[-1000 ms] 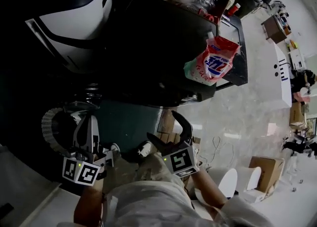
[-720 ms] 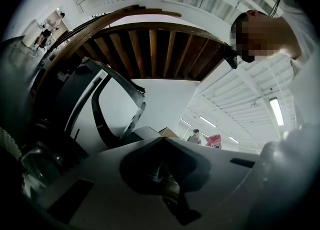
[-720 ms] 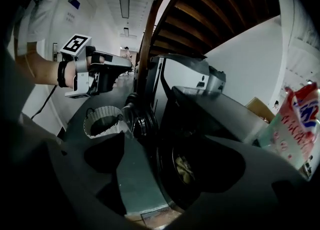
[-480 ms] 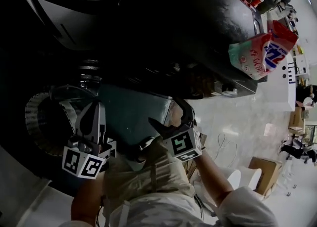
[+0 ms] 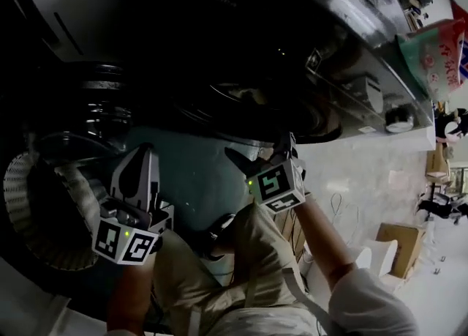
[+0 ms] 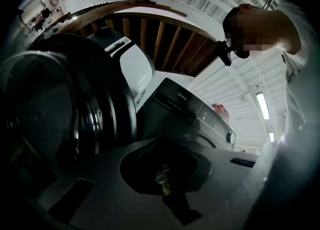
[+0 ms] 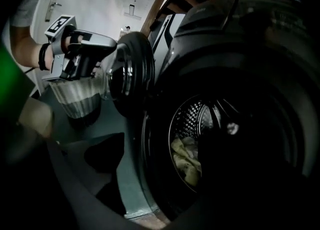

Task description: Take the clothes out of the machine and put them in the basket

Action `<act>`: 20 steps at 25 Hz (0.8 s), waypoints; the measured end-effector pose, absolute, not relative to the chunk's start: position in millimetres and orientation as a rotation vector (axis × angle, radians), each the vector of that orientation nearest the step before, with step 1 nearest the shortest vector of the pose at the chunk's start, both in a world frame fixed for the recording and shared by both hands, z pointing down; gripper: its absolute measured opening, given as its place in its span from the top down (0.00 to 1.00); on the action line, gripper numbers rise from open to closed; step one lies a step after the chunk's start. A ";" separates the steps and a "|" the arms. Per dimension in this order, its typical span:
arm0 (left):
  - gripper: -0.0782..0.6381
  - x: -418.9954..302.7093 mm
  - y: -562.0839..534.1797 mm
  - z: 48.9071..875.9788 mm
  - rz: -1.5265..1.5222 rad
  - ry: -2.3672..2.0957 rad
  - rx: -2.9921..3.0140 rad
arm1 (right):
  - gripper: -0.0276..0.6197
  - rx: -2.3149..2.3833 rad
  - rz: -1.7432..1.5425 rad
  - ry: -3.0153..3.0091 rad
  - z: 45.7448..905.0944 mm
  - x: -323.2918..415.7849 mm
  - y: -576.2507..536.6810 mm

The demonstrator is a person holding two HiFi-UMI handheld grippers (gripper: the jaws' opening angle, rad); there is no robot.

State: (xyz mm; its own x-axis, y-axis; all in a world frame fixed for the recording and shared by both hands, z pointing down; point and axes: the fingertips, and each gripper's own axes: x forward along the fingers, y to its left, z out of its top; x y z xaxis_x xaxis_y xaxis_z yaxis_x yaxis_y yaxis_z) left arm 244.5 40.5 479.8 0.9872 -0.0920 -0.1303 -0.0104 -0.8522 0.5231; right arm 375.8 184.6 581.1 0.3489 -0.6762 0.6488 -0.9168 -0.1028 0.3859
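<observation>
The front-loading washing machine (image 7: 235,98) has its round door (image 7: 132,73) swung open to the left. Pale, crumpled clothes (image 7: 187,161) lie in the bottom of the metal drum. A white ribbed basket (image 5: 29,210) stands on the floor left of the machine, and it is also seen as the basket (image 7: 75,101) beyond the door. My right gripper (image 5: 257,148) is open and empty, held just in front of the drum mouth. My left gripper (image 5: 146,155) is shut on nothing, near the door's glass (image 6: 60,113) and above the basket.
A red and white detergent bag (image 5: 439,49) sits on top of the machine at the right. Cardboard boxes (image 5: 398,243) and a white seat (image 5: 373,258) stand on the pale floor to the right. The person's knees (image 5: 248,254) are close below the grippers.
The head view has dropped closer to the machine front. My right gripper has risen toward the drum mouth, still open. The basket shows further into view at the left.
</observation>
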 end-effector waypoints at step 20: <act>0.87 321.2 65.6 616.7 -0.337 0.259 2.642 | 0.25 1.650 0.157 -1.135 730.0 551.9 160.7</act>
State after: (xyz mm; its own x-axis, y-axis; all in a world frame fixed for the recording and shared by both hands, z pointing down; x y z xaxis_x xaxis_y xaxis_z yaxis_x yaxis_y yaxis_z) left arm 321.2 65.6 616.7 0.9521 0.1245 -0.2793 0.2378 -0.8757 0.4203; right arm 551.9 160.7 730.0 0.5365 -0.5905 0.6029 -0.7317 0.0305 0.6809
